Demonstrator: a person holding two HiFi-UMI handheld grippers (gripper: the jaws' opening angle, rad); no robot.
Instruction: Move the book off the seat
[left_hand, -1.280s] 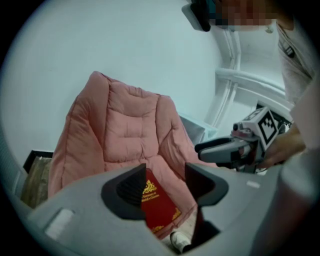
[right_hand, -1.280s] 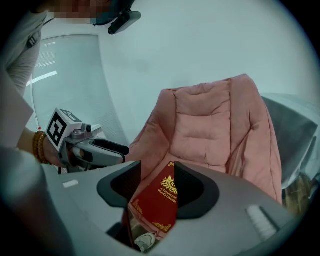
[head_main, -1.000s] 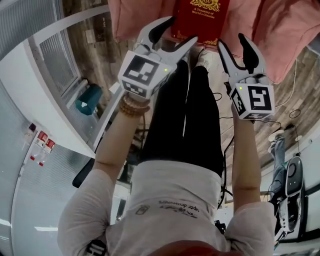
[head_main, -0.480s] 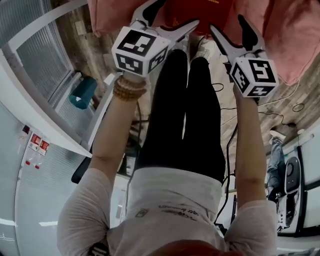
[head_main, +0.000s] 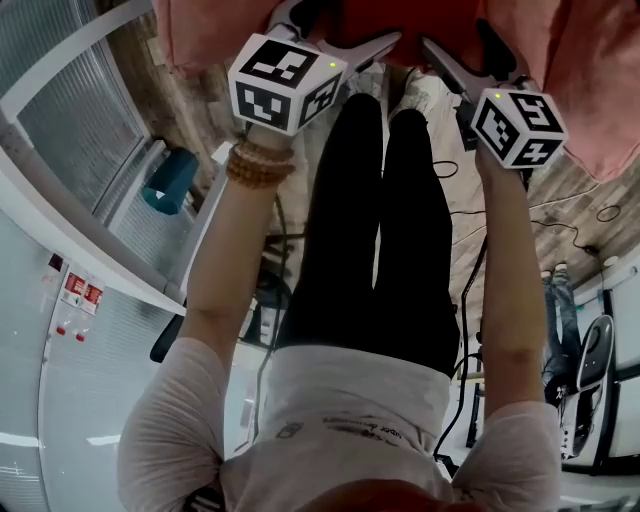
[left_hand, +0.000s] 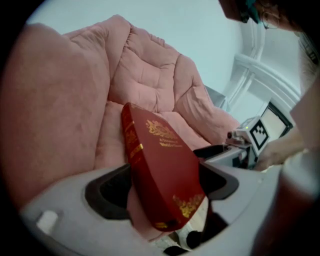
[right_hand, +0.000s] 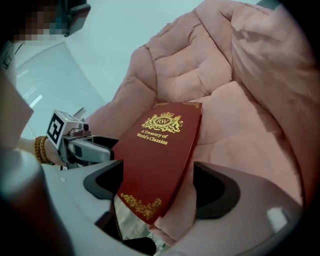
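**Two grippers closed in on the book, jaws spreading**

Two things had changed over the last second: both grippers had moved forward to the seat's front edge, and both had gone from part-open to wide.

The left gripper had its jaws opening, near their widest. The near left corner of the book stood between them, and neither pad visibly pressed on it.

The dark red hardback book with gold lettering still lay flat on the pink quilted armchair seat, its near end overhanging the cushion's front edge. In the head view its title had slipped out of frame.

The right gripper was likewise opening wide. The book's near right corner stood between its jaws, with a gap of pink cushion showing beside the right pad.
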